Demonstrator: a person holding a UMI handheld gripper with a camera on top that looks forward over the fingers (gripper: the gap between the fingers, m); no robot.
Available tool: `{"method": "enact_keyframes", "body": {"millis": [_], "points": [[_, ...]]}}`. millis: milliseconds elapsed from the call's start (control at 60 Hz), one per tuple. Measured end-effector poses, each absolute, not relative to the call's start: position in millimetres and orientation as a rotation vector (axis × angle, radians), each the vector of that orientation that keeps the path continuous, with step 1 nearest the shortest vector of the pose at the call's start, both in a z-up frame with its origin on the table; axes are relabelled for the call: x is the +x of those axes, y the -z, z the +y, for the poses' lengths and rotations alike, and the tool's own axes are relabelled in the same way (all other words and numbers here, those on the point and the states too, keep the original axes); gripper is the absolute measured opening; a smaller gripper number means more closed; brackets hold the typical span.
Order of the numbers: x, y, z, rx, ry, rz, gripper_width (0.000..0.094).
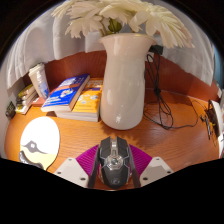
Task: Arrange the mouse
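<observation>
A black and grey gaming mouse sits between my gripper's fingers, lengthwise along them, its nose pointing away. The magenta pads press against both of its sides. It hangs just above the wooden desk, right in front of a tall white vase.
The white vase holds white flowers. A stack of books lies to the left of the vase. A round white mouse pad lies at the left front. A black cable runs across the desk to the right of the vase.
</observation>
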State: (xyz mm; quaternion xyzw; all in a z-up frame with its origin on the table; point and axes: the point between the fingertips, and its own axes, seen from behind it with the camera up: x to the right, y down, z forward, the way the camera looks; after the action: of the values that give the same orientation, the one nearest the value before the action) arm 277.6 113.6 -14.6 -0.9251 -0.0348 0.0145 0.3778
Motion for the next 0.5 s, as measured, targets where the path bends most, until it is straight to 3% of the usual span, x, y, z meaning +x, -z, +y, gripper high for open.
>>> {"method": "enact_keyframes", "body": {"millis": [150,283,383,500], "points": [[278,14,114,-2.368,-0.020,-0.078,0.0473],[280,13,113,-2.380,0.025,-0.051,0.0369],[275,11,110,-2.408,0.049,-0.019,0.0354],[248,-28,104,-2.378,0.035,0.043,0.0355]]}}
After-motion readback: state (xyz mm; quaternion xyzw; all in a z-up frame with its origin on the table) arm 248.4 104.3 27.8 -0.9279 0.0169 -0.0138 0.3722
